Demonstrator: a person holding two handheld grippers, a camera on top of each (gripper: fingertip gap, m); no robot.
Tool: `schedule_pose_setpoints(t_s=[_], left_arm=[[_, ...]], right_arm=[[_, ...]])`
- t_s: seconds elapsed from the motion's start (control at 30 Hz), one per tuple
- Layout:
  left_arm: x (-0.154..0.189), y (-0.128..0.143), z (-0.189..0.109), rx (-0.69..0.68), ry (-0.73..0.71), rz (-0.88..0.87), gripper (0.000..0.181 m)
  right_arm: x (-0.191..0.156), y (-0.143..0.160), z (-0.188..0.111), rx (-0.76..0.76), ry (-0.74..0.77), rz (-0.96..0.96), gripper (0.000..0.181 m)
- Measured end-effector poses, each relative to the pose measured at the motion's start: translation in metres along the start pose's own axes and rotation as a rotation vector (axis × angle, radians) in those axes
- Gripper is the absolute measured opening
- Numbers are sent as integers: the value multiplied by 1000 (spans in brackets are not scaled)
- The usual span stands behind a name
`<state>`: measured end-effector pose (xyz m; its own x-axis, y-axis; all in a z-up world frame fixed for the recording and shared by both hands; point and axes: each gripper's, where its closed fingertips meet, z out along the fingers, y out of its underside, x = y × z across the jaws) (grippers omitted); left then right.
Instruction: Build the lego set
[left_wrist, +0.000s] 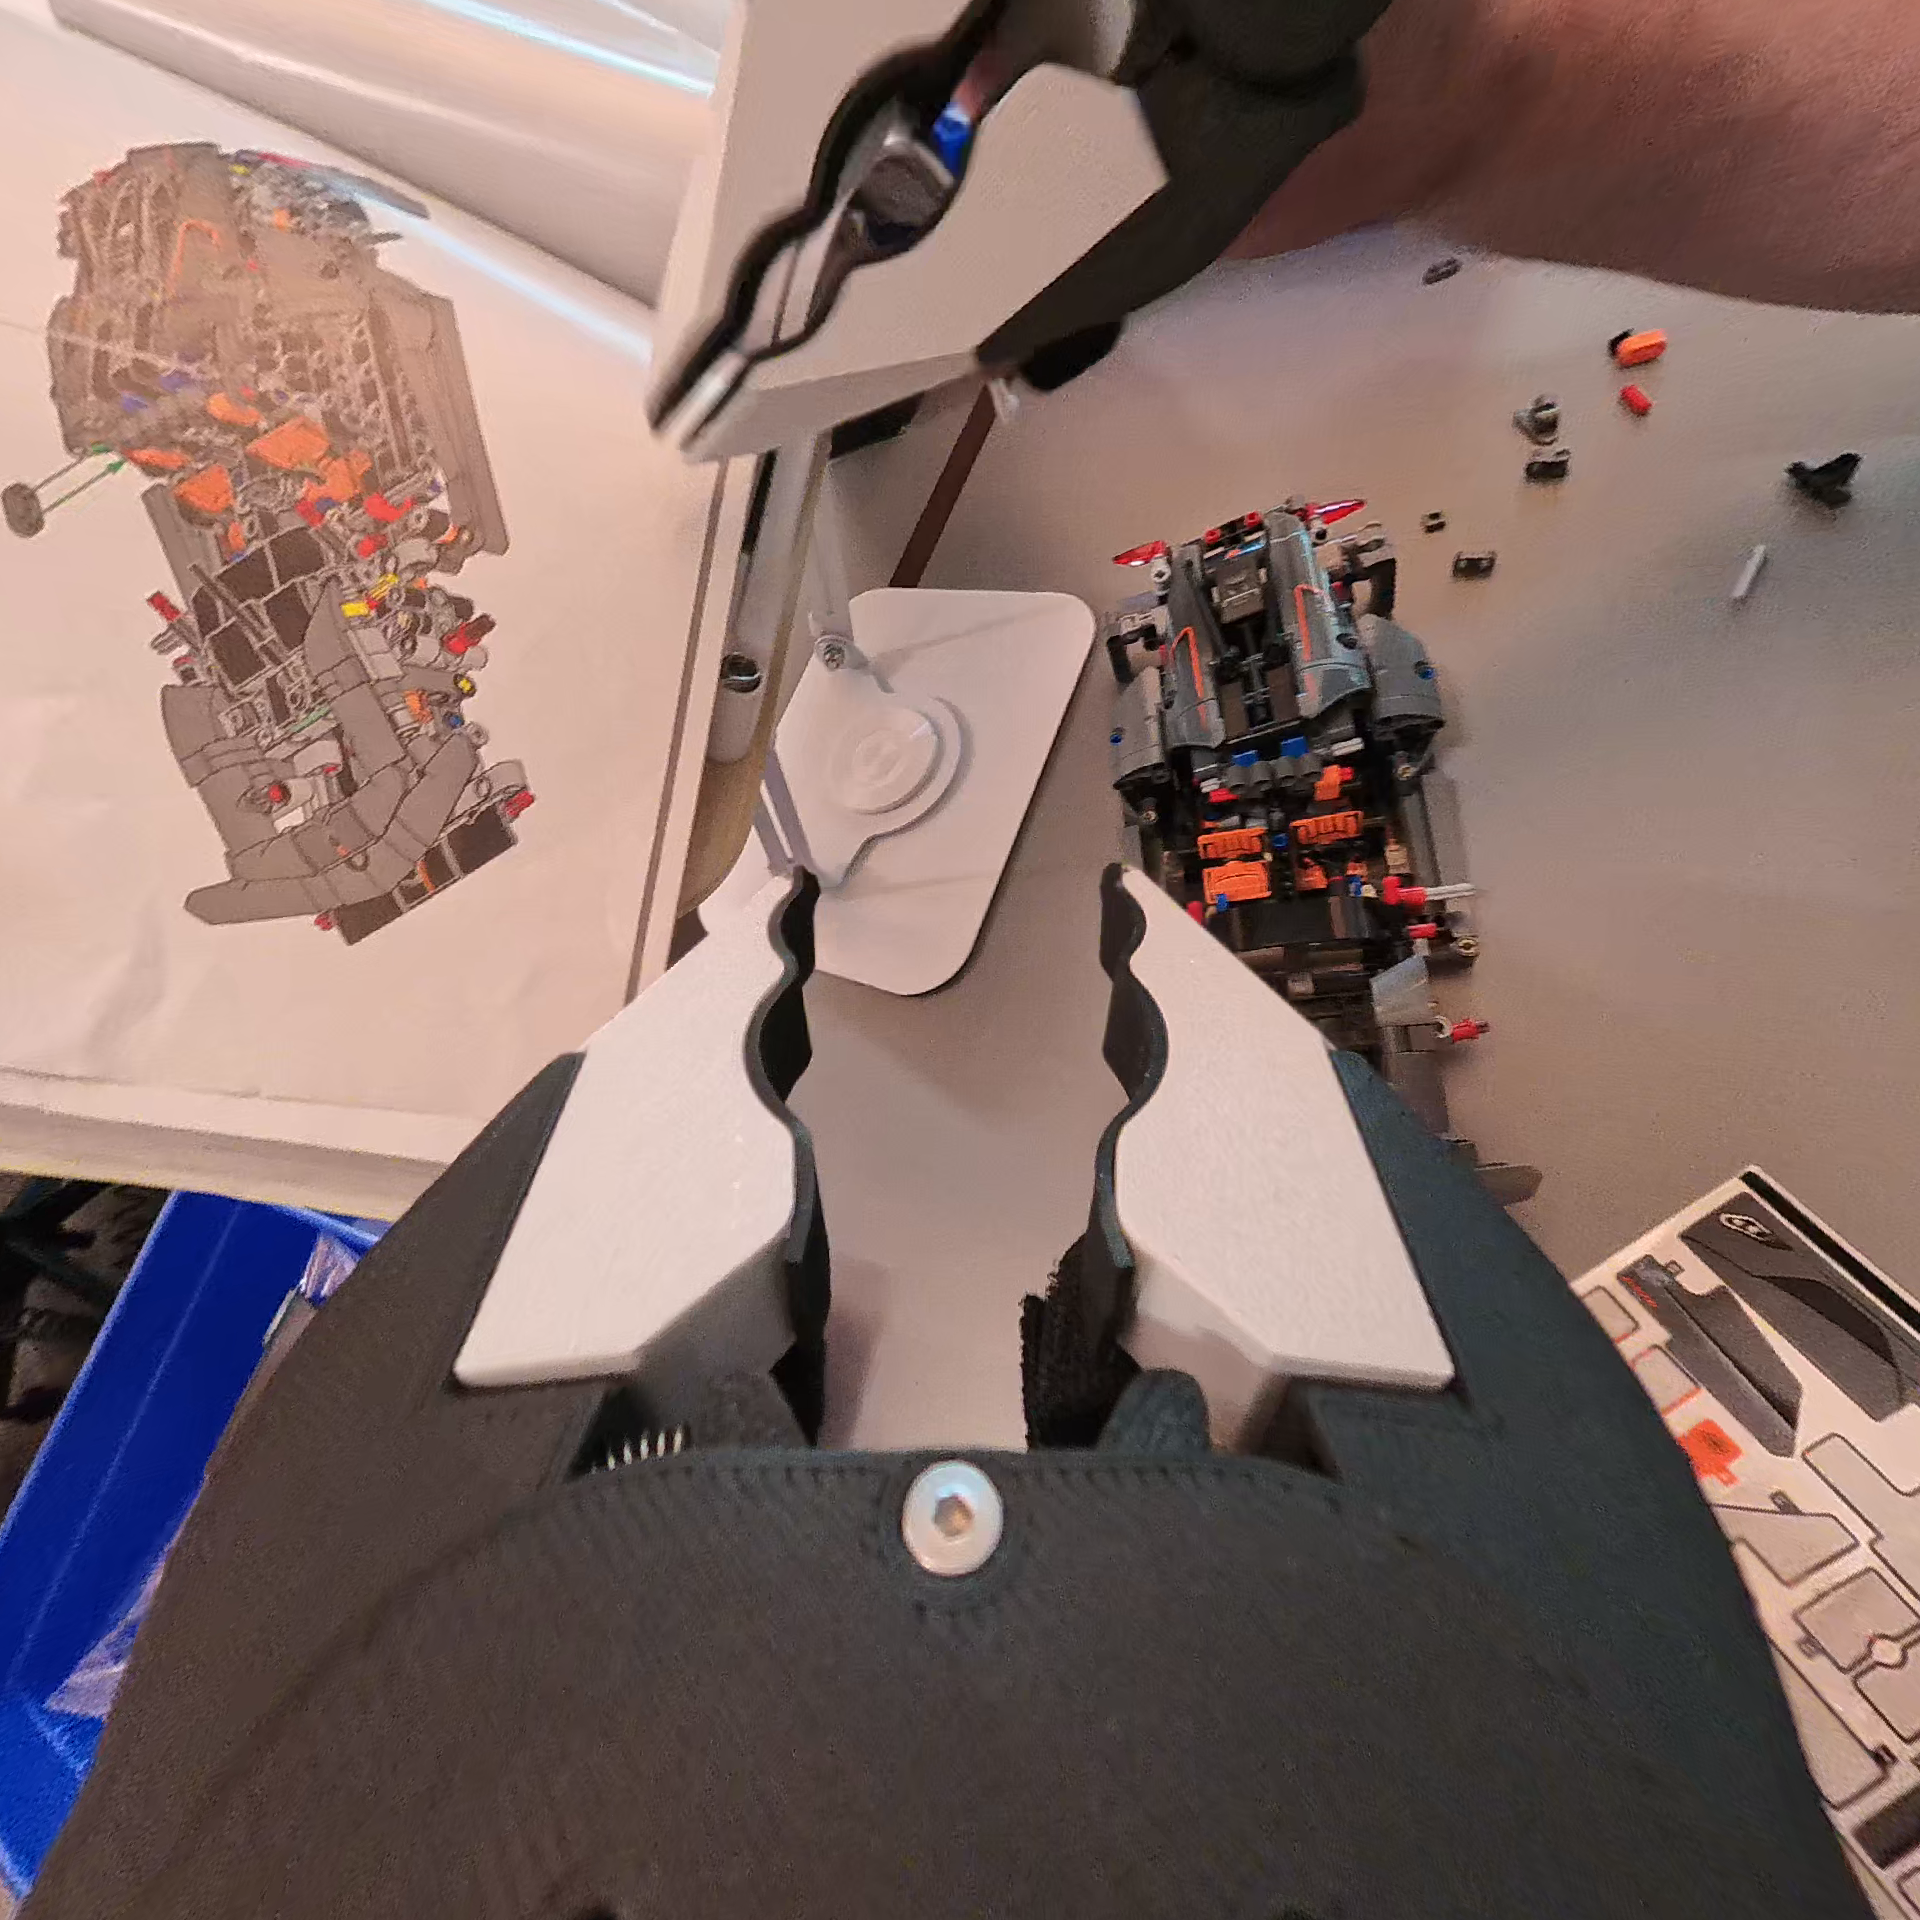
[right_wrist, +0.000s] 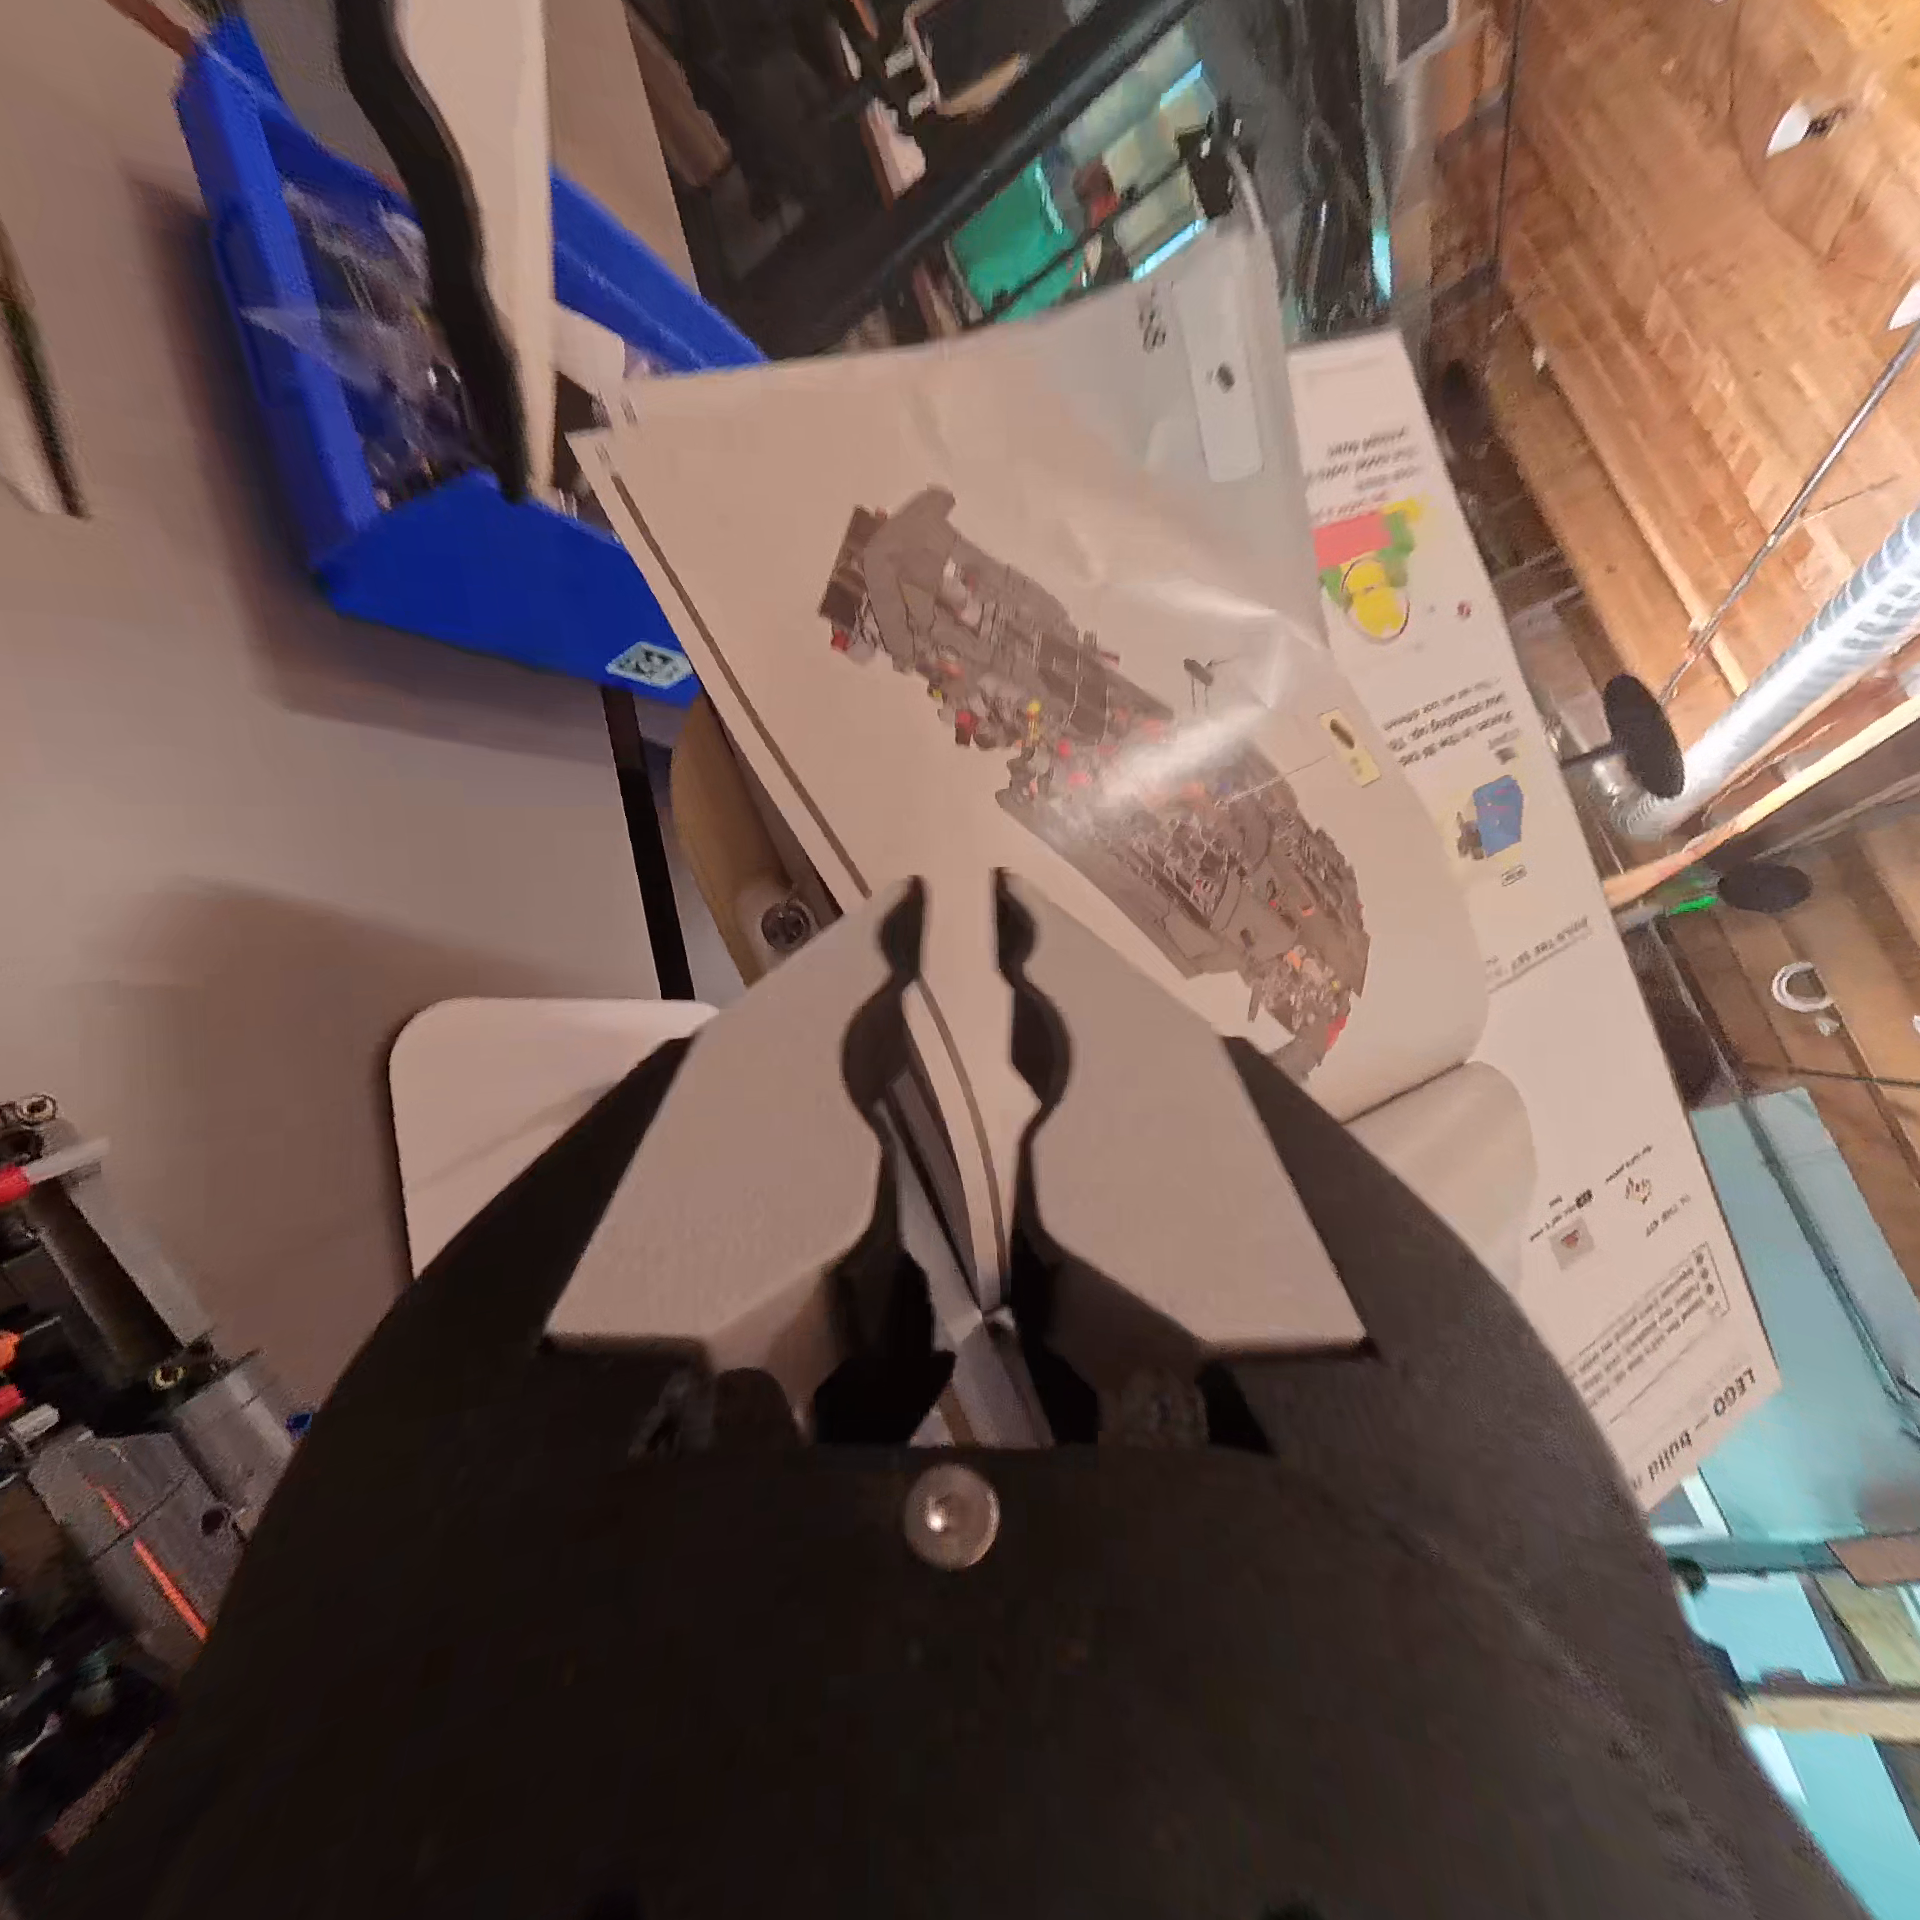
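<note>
Left wrist view: the left gripper hangs spread and empty above the bench; the half-built car lies mid-bench; right wrist view: the right gripper, narrowly parted, straddles the instruction booklet's page edge; pinching lightly should avoid tearing.

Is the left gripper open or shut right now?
Open. The left gripper has a wide gap between its fingertips, nothing in it; the white stand base shows beyond.
</note>
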<state>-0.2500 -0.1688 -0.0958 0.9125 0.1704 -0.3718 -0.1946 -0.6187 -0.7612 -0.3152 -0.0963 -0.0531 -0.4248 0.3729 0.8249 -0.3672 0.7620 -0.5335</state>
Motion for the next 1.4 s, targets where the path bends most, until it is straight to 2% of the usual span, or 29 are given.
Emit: schedule_pose_setpoints(t_s=[0.07,0.13,0.2,0.27,0.4,0.57,0.73,0.9,1.07,1.1,1.13,1.23,1.3,1.4], left_arm=[[-7,4,-1,-12,-30,-13,54],[-10,9,-2,-31,-43,-20,53],[-13,12,-5,-46,-59,-17,53],[-14,14,-7,-52,-67,-10,52],[-16,15,-11,-48,-69,-5,52],[-22,17,-18,-42,-87,-15,52],[-33,18,-27,-35,-142,-40,54],[-52,32,-37,-69,-227,-80,55],[-63,34,-41,-54,-277,-108,56],[-64,33,-40,-52,-282,-109,57],[-66,33,-39,-52,-291,-109,57],[-69,35,-36,-54,-308,-116,57],[-70,34,-33,-49,-312,-117,58],[-70,33,-28,-40,-313,-116,58]], right_arm=[[-4,-7,1,13,-17,-23,50],[-11,-5,8,-33,-43,-71,59],[-18,-3,18,-62,-63,-118,56],[-23,1,26,-98,-68,-179,44],[-24,0,30,-93,-67,-203,0],[-7,-11,17,-31,-19,-99,0],[27,-12,-12,38,74,62,0],[71,22,-53,22,235,224,0],[97,83,-87,-85,383,408,1],[99,99,-92,-127,404,451,7],[102,111,-98,-150,428,495,22],[112,132,-122,-154,522,587,52],[115,125,-132,-118,536,586,59],[107,90,-133,-50,504,446,57]])
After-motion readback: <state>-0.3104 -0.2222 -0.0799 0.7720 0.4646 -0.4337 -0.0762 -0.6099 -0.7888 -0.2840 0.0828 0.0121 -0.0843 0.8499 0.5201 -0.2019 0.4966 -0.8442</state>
